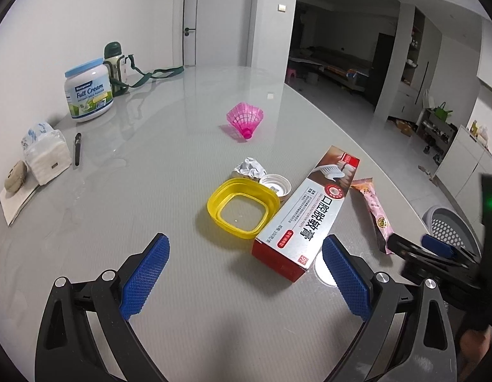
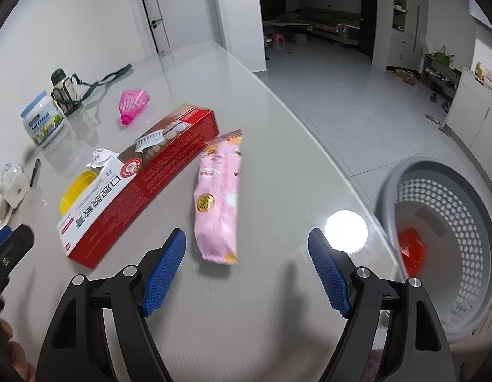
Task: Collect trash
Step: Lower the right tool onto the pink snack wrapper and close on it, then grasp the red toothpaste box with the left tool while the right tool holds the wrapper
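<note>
table (image 1: 150,197) glossy grey, room perhaps dim.

A red-and-silver cardboard toothpaste box (image 2: 141,178), a pink plastic snack wrapper (image 2: 219,197), a yellow square plastic lid (image 1: 242,207), a pink mesh shuttlecock (image 1: 245,120) and a grey perforated basket (image 2: 469,222) holding a red scrap (image 2: 413,250) are seen.

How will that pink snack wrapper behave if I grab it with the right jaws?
The pink snack wrapper is probably light and floppy: it looks like thin film, fairly flat. It lies on the glossy table, so a push would likely make it slide rather than roll. With the right gripper open just short of it, pinching across its width should crumple it, not break it.
</note>
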